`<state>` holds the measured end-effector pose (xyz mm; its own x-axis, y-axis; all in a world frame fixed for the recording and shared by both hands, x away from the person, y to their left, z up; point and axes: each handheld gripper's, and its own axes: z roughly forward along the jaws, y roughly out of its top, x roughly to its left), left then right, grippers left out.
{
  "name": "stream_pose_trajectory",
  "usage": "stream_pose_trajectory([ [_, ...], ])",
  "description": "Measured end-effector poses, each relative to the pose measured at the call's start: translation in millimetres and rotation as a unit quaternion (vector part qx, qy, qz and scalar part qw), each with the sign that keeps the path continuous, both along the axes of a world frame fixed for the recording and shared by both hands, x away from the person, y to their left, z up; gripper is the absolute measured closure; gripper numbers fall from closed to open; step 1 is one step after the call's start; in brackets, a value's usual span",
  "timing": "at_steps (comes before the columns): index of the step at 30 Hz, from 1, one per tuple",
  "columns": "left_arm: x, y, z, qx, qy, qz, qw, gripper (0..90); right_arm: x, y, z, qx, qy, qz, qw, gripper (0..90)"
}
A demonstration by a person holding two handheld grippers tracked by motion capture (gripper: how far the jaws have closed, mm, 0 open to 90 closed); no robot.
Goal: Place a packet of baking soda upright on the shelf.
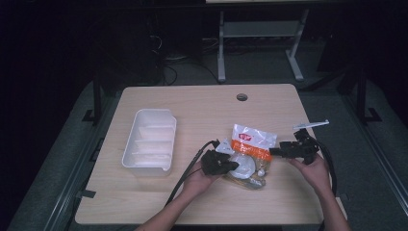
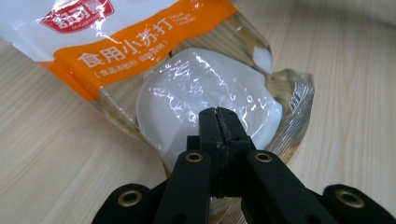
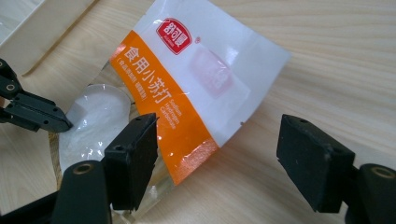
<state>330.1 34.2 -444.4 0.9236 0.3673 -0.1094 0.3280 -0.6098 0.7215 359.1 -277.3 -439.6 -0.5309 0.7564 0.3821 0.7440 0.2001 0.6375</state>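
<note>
On the near half of the wooden table, between my two hands, lies the baking-soda pouch, flat on its back with the orange band across its middle and the white powder slumped into the clear lower end. My left gripper has its jaws pressed together at the clear end of the pouch, and from its own view I judge they have nipped a fold of the film over the powder lump, though I cannot see for certain that plastic sits between the pads. That would anchor the heavy end so the bag does not slide. My right gripper stands spread wide, one jaw over the orange band, the other out over bare wood, holding nothing; I read it as lined up to take the pouch's side edge. The white divided tray waits well apart on the left, likely the pouch's destination.
</note>
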Motion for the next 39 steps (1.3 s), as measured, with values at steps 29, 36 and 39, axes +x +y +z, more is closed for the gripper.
stream_pose_trajectory([
  [29,-2.2,-2.0,-1.1,0.006,-0.017,-0.001,0.9998,90.0,2.8,19.8,-15.0,0.078,0.003,0.061,0.9951,71.8],
  [36,-2.4,-2.1,-1.2,0.006,-0.018,-0.001,0.9998,90.0,7.7,29.1,-20.7,0.055,0.011,0.069,0.996,78.7],
  [39,-2.4,-1.7,-1.3,0.006,-0.02,-0.002,0.9998,90.0,9.9,27.8,-24.6,0.064,0.029,0.064,0.9955,79.3],
])
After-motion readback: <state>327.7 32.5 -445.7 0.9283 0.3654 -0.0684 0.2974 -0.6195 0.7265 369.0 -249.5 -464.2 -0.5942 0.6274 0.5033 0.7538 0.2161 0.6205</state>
